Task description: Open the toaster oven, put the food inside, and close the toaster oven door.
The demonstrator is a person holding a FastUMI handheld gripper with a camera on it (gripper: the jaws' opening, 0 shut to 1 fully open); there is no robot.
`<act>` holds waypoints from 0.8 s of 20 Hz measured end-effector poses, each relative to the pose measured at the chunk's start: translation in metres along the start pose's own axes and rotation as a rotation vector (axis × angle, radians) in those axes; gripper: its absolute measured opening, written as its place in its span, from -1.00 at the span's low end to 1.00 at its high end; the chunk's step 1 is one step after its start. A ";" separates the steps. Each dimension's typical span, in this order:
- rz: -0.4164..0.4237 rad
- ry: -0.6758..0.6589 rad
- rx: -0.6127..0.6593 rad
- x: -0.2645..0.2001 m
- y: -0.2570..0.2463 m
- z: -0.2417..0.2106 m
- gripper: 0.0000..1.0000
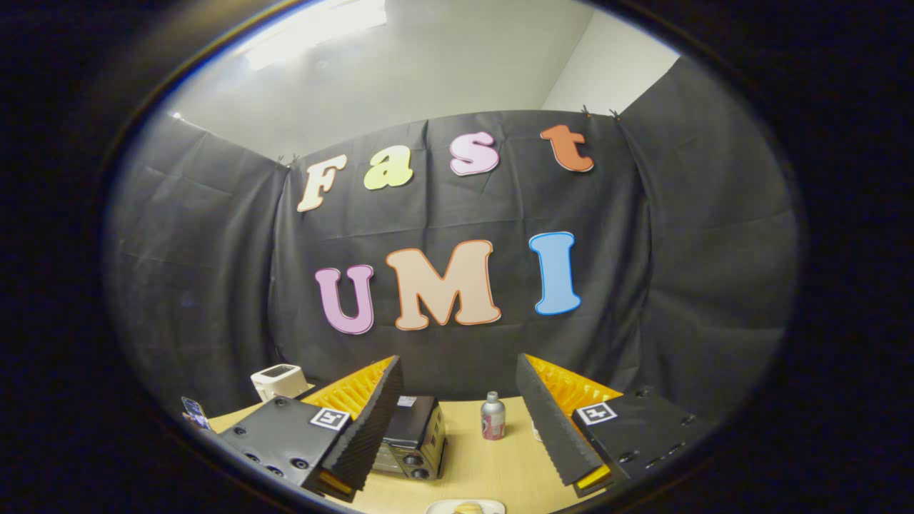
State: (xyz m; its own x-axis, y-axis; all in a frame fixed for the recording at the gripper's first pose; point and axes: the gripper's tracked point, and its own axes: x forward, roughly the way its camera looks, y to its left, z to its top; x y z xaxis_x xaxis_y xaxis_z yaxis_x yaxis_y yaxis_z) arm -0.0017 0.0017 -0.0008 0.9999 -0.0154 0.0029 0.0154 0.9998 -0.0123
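The gripper sits low in the frame with its two fingers spread wide apart, nothing between them but open air above the pale wooden worktop. Each finger carries a small square black-and-white marker tag on its housing.

Just behind the left finger, and partly hidden by it, stands the dark boxy toaster oven, its door shut, with two round knobs stacked on its front panel. It lies a little left of the frame's centre, near the bottom.

In the gap between the fingers, farther back on the worktop, a small silver bottle with a reddish label stands upright, well apart from the toaster oven.

At the very bottom centre, nearer than the fingertips, the rim of a white plate peeks in, bearing a piece of pale golden food; too little shows to tell what it is.

At lower left, beyond the left finger's housing, a small white boxy appliance rests near the black cloth wall.
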 end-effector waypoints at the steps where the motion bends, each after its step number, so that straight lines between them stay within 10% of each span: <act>1: 0.001 0.000 -0.004 0.001 0.001 -0.001 0.97; 16: 0.051 0.025 -0.040 0.024 0.073 -0.035 0.98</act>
State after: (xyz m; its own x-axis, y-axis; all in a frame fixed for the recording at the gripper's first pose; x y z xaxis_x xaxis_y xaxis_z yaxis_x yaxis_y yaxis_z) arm 0.0232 0.0742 -0.0365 0.9991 0.0350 -0.0238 -0.0362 0.9980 -0.0513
